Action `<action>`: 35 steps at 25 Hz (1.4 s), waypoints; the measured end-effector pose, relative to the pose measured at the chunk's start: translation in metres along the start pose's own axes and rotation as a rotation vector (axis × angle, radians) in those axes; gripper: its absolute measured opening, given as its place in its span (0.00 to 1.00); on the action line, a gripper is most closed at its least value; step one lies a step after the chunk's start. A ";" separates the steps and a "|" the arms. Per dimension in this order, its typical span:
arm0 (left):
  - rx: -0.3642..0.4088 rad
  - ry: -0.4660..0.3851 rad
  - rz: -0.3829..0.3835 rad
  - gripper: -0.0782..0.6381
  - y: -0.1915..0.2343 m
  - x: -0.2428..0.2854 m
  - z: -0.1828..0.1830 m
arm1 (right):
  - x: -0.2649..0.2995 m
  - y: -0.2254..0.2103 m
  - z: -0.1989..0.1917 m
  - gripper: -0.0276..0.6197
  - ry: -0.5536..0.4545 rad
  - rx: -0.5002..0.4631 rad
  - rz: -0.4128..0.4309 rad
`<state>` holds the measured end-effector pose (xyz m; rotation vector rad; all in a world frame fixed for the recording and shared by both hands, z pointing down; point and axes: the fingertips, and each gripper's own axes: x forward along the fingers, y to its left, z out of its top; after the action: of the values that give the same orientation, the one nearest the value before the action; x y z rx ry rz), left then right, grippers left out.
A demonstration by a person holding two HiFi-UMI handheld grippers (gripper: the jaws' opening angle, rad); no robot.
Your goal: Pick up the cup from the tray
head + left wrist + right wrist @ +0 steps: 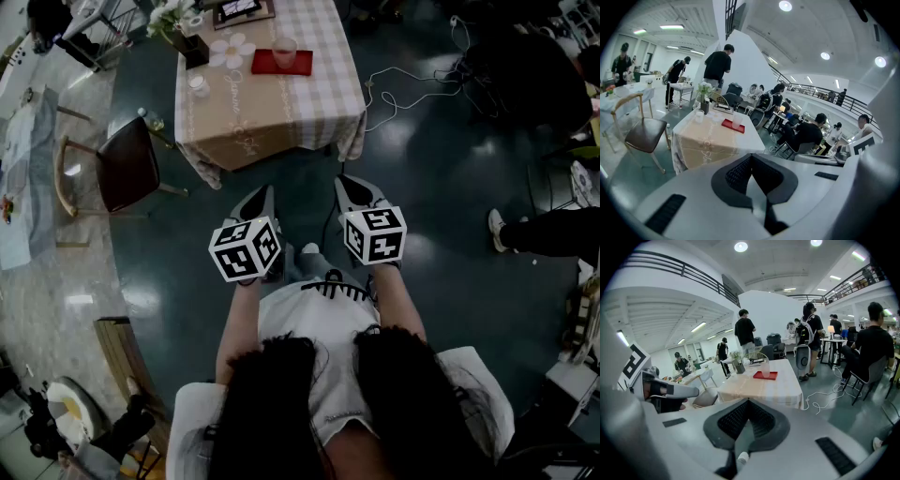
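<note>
The left gripper (260, 199) and the right gripper (352, 190) are each pressed together, empty, and held well apart from the cloth-covered table (281, 108). There the cup (284, 51) is stood on the red tray (302, 65) — glossy dark floor (431, 159) around, a chair (127, 169) beside.

Translucent cup (284, 52) upright on flat red tray (298, 66), tray on cloth-covered table (309, 103)
</note>
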<state>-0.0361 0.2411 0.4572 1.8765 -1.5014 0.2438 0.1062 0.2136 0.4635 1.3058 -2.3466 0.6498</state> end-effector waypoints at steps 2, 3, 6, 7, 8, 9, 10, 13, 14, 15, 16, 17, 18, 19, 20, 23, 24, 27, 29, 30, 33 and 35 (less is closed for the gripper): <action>-0.005 0.007 -0.004 0.12 -0.003 -0.002 -0.004 | -0.002 -0.001 -0.001 0.05 0.004 -0.003 -0.005; -0.005 0.008 -0.005 0.12 -0.004 -0.003 -0.004 | -0.003 -0.001 -0.001 0.06 0.005 -0.003 -0.007; -0.001 0.006 -0.010 0.12 -0.005 -0.005 -0.004 | -0.003 0.001 0.000 0.05 0.004 -0.006 -0.007; -0.001 0.005 -0.011 0.12 -0.005 -0.005 -0.004 | -0.003 0.002 0.000 0.05 0.003 -0.008 -0.007; -0.001 0.005 -0.012 0.12 -0.005 -0.006 -0.005 | -0.003 0.003 -0.001 0.05 0.003 -0.010 -0.005; -0.001 0.006 -0.013 0.12 -0.005 -0.006 -0.005 | -0.003 0.004 -0.001 0.05 0.003 -0.013 -0.003; -0.001 0.006 -0.015 0.12 -0.006 -0.006 -0.005 | -0.003 0.005 -0.001 0.05 0.004 -0.016 -0.001; 0.001 0.004 -0.020 0.12 -0.009 -0.006 -0.005 | -0.004 0.003 0.000 0.05 0.001 -0.013 0.001; 0.001 0.003 -0.020 0.12 -0.010 -0.006 -0.005 | -0.005 0.002 0.000 0.06 -0.005 0.000 0.003; 0.002 0.002 -0.021 0.12 -0.011 -0.006 -0.005 | -0.005 0.001 0.002 0.06 -0.016 0.017 0.006; 0.002 0.001 -0.021 0.12 -0.011 -0.006 -0.005 | -0.006 -0.001 0.003 0.06 -0.028 0.033 0.009; 0.002 0.000 -0.021 0.12 -0.011 -0.006 -0.005 | -0.006 -0.003 0.005 0.06 -0.038 0.040 0.011; 0.002 -0.001 -0.021 0.12 -0.011 -0.005 -0.005 | -0.006 -0.004 0.006 0.06 -0.044 0.034 0.011; 0.000 -0.001 -0.020 0.12 -0.011 -0.004 -0.004 | -0.005 -0.004 0.007 0.06 -0.049 0.019 0.011; -0.002 -0.003 -0.019 0.12 -0.010 -0.003 -0.004 | -0.005 -0.004 0.009 0.07 -0.053 0.005 0.014; -0.007 -0.008 -0.023 0.12 -0.009 0.004 0.000 | -0.001 -0.003 0.014 0.16 -0.071 0.002 0.048; -0.007 -0.009 -0.026 0.12 -0.010 0.007 0.002 | 0.001 -0.002 0.016 0.28 -0.074 0.007 0.064; -0.001 -0.010 -0.033 0.12 -0.009 0.017 0.009 | 0.010 -0.004 0.022 0.40 -0.078 0.001 0.081; 0.000 -0.007 -0.036 0.12 -0.006 0.024 0.014 | 0.017 -0.005 0.026 0.41 -0.079 -0.005 0.082; -0.003 -0.006 -0.036 0.12 -0.003 0.028 0.017 | 0.021 -0.005 0.028 0.41 -0.081 -0.008 0.084; -0.012 -0.007 -0.035 0.12 0.004 0.039 0.030 | 0.032 -0.007 0.039 0.41 -0.084 -0.019 0.082; -0.013 -0.002 -0.037 0.12 0.008 0.048 0.038 | 0.041 -0.011 0.048 0.41 -0.086 -0.020 0.075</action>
<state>-0.0392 0.1797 0.4589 1.8926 -1.4648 0.2144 0.0905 0.1542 0.4481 1.2657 -2.4753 0.6019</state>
